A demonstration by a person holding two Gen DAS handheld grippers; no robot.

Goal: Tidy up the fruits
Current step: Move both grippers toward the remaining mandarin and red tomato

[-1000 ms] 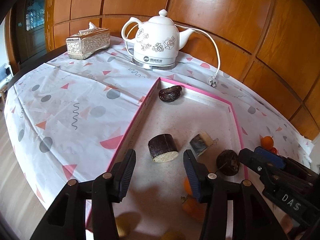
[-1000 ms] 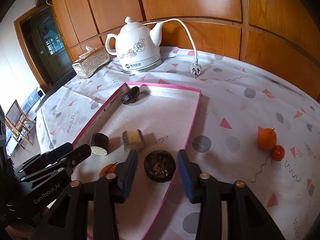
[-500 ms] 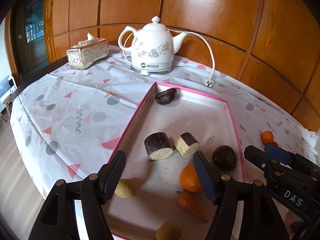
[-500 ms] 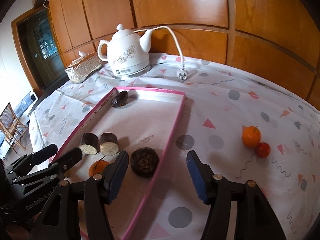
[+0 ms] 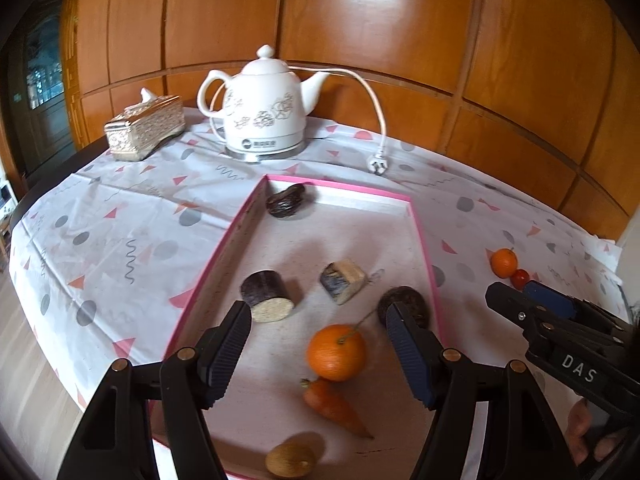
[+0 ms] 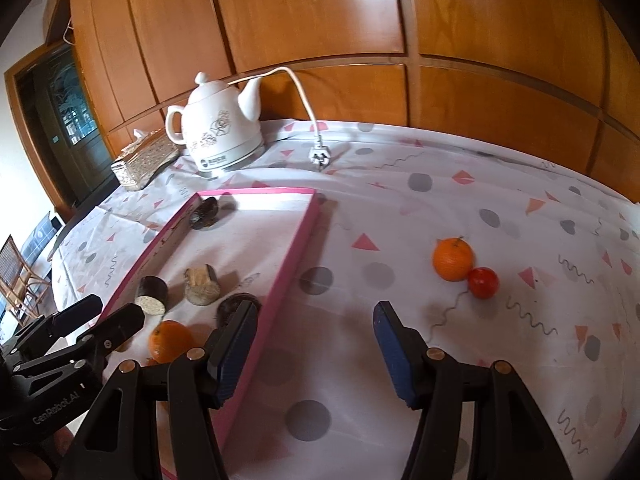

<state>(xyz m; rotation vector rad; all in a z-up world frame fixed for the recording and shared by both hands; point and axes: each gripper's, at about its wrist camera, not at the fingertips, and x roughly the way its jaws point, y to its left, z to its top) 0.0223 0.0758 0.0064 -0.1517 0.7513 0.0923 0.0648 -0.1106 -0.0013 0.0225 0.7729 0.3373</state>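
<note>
1. the left gripper (image 5: pixel 318 354) hangs over the pink tray (image 5: pixel 423 240). its jaws have just been opening and are spread, pinching nothing.
2. an orange (image 5: pixel 336 352) sits on the tray floor between them, let go.
3. the right gripper (image 6: pixel 314 340) has just been spreading its jaws too, with nothing in them.
4. a second orange (image 6: pixel 453 259) and a red fruit (image 6: pixel 483 282) wait on the counter (image 6: pixel 440 200), probably next for the tray.

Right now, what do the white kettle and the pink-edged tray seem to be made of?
The white kettle looks like glazed ceramic: a glossy white body with printed grey flowers, on a shiny metal-looking base ring. The pink-edged tray looks like cardboard, perhaps a box lid: thin straight walls, matte speckled floor. Neither is certain.
</note>
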